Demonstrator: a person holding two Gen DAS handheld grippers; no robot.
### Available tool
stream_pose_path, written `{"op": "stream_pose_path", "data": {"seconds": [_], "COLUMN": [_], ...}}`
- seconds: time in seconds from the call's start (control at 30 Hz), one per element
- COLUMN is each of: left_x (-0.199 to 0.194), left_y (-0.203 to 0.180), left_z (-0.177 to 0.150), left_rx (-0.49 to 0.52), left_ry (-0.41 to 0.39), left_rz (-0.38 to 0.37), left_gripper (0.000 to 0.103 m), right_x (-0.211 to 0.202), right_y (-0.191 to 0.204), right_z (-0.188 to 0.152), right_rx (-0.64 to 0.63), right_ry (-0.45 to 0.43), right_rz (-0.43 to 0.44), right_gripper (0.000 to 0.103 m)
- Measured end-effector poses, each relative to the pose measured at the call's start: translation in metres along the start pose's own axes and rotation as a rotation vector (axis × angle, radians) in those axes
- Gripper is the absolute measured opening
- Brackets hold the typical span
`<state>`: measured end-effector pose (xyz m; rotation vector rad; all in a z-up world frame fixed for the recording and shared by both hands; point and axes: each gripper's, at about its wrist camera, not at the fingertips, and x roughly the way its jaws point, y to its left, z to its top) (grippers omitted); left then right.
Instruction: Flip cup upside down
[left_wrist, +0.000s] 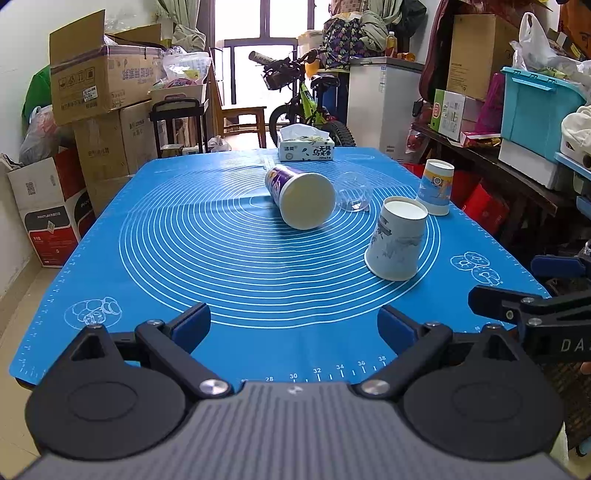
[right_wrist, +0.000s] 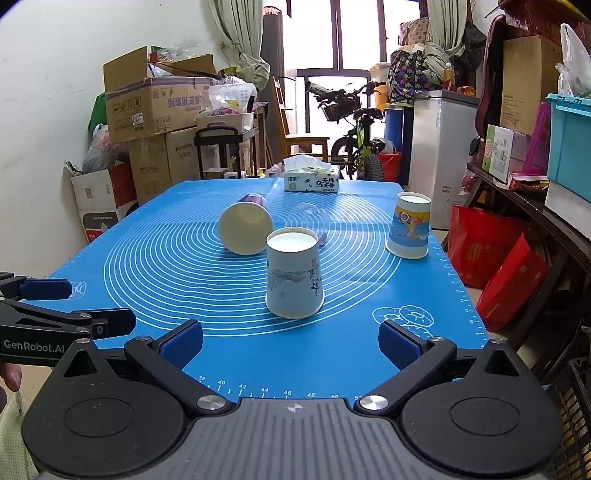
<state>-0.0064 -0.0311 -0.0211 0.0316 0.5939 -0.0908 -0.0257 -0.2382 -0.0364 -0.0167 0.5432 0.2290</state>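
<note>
Both grippers are hanging spread wide, gripping nothing. The purple cup (left_wrist: 295, 197) is lying on its side well beyond the fingers, long axis running away, wide mouth facing them. It is sitting nearly dead ahead of the left gripper (left_wrist: 293, 326), left of the right gripper (right_wrist: 290, 344); left looks better placed.

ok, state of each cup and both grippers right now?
purple cup: on its side, open mouth toward the cameras
clear cup: on its side
white ink-print cup: upside down
blue-yellow cup: upside down
left gripper: open, empty
right gripper: open, empty
</note>
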Motion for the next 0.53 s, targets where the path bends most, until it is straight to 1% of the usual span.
{"op": "stream_pose_path", "data": {"seconds": [0.33, 0.53], "left_x": [0.0022, 0.0022], "left_y": [0.0042, 0.0022], "left_z": [-0.0015, -0.0008], "left_rx": [-0.003, 0.008], "left_ry": [0.011, 0.000], "left_rz": [0.002, 0.015], "left_gripper": [0.096, 0.096], "right_x": [0.0021, 0.0035], "right_y": [0.0016, 0.0022], "right_z": [-0.0008, 0.0002], "right_rx": [0.002, 0.007], "right_ry": [0.004, 0.010], "right_rz": [0.001, 0.001], "right_gripper": [0.103, 0.103]}}
